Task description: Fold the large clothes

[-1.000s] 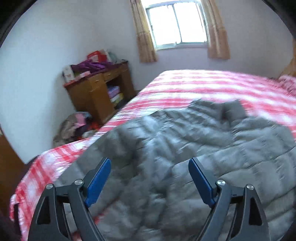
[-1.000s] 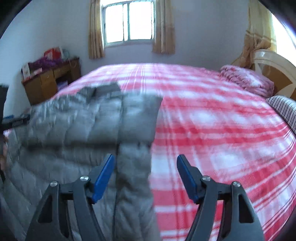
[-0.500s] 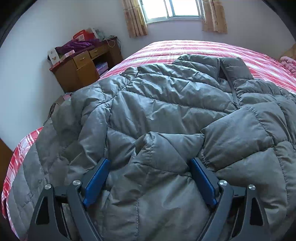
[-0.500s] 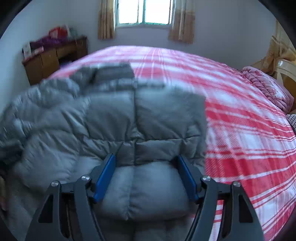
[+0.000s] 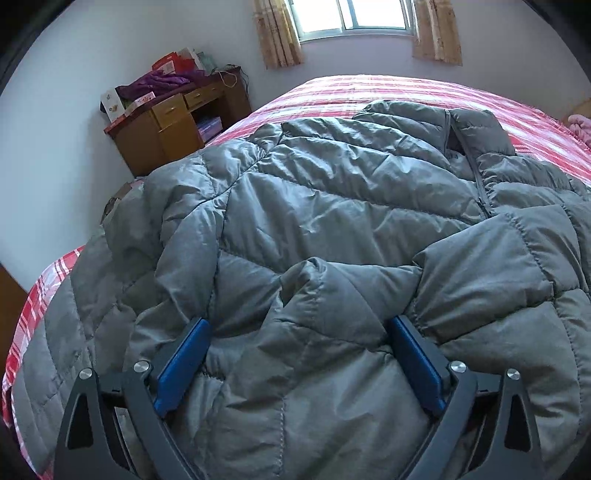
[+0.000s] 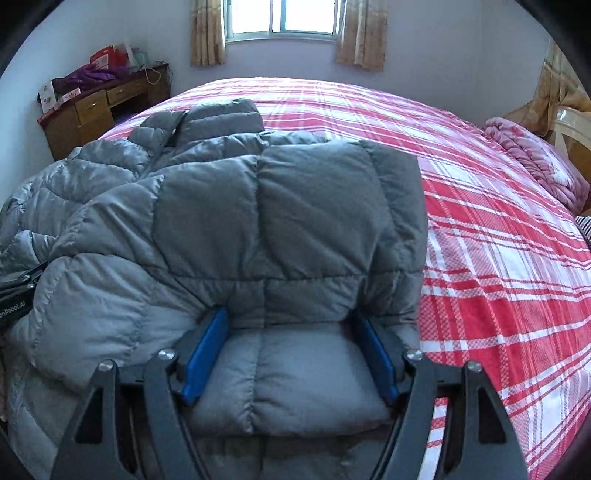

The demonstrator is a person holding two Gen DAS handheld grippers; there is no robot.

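Note:
A grey quilted down jacket (image 5: 332,206) lies spread on the red plaid bed, collar toward the window. My left gripper (image 5: 299,325) is pushed down into its near part. Its jaws are opening, and a puffy ridge of the jacket bulges between the blue pads (image 5: 183,365) without being pinched. In the right wrist view the jacket (image 6: 221,206) has a folded-over panel on its right side. My right gripper (image 6: 291,315) is open and straddles the near end of that panel, which fills the gap between the pads.
The bed (image 6: 480,229) stretches right, with a pink blanket (image 6: 532,162) and a headboard at the far right. A wooden desk (image 5: 166,129) piled with boxes and purple cloth stands by the left wall. A curtained window (image 5: 354,18) is in the far wall.
Both grippers have come down and forward onto the jacket, which now bulges between each pair of pads. The left jaws have spread a little wider.

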